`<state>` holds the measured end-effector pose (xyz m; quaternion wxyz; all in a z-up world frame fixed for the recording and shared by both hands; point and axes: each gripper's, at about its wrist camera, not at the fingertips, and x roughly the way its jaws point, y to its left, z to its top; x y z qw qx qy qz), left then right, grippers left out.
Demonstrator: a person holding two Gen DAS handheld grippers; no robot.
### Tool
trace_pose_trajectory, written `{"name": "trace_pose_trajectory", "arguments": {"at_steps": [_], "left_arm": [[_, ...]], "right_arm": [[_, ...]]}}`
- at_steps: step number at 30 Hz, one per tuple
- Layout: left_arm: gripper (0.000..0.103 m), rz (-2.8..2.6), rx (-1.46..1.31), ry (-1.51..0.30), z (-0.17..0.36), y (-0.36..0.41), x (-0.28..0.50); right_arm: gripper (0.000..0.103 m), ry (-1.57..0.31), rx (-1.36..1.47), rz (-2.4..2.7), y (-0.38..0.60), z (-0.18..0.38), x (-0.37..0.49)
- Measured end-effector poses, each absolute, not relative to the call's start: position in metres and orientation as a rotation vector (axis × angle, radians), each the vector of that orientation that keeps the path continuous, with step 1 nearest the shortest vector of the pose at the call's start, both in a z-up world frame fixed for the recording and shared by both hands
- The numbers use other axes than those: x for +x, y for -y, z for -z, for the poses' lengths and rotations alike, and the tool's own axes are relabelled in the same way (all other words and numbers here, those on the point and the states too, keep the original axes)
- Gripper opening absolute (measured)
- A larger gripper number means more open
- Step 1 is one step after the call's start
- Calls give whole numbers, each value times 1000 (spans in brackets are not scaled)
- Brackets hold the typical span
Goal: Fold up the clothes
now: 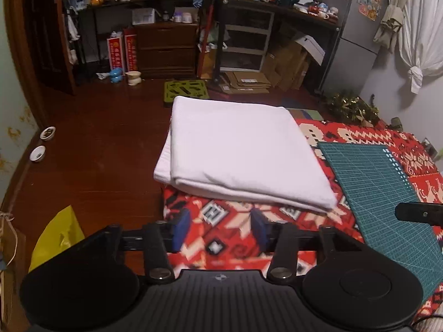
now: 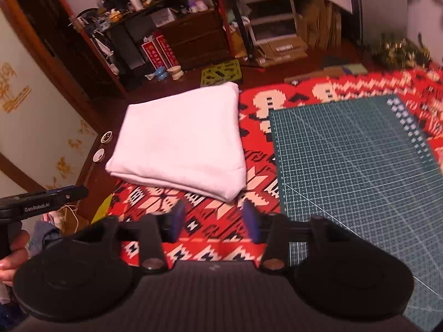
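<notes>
L tongs: blue pads apart, nothing between them, hovering over the red patterned cloth just short of the near edge of the folded white garment. No contact w/ fabric.

R tongs: pads also apart, empty, same standoff, over the red cloth near the garment's near-right corner. Not touching it.

Each unit shows in the other's view: R tongs' black tip at right edge of the left wrist view, L tongs' body w/ "GenRobot.AI" label at left edge of the right wrist view, a hand wrapped round its grip.

Garment: folded into a neat, roughly square stack, several layers visible at the near edge. Lies flat on the red cloth at the surface's left side; left edge overhangs the surface edge slightly. Just beside it, to the right, a green cutting mat w/ grid lines; narrow strip of red cloth between the two, not touching.

Beyond: dark wood floor, two small bowls by the left wall, green plastic crate past the garment's far edge, cluttered shelves, flattened cardboard, grey fridge, tied white curtain. Right wrist view is a bit motion-blurred.
</notes>
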<state>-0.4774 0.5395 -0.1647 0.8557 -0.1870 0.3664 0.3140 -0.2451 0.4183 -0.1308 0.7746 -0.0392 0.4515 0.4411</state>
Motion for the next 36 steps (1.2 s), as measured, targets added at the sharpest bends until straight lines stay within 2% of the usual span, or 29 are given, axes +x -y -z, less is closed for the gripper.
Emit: {"name": "trace_pose_trajectory", "arguments": {"at_steps": [3,10,14,19,21,31,36], "left_arm": [[67,-695,-384,-772,155,-518,-482],[77,-776,-362,-776,132,-467,-494],[84,-810,-357,-772,113,-445,-506],[85,-841,-357,-763,84,-425,-524],[89,-848,-351,-756,77,-416,-531],[89,-865,-334,-781,63,-393,-541],[89,-867,-335,-775,59,-391,-542]], "right_arm": [[78,-934,-98,-947,-405,112,-269],[102,-870,-163,-895,-377,88,-315],[102,-854,-138,-863,-359,68,-329],[102,-766,-196,-840,-340,37,-353],[102,-750,-215,-838,-333,27,-364],[102,-679,-268,-784,-311,-6,-399],[102,-708,-265,-806,-312,-10,-402]]}}
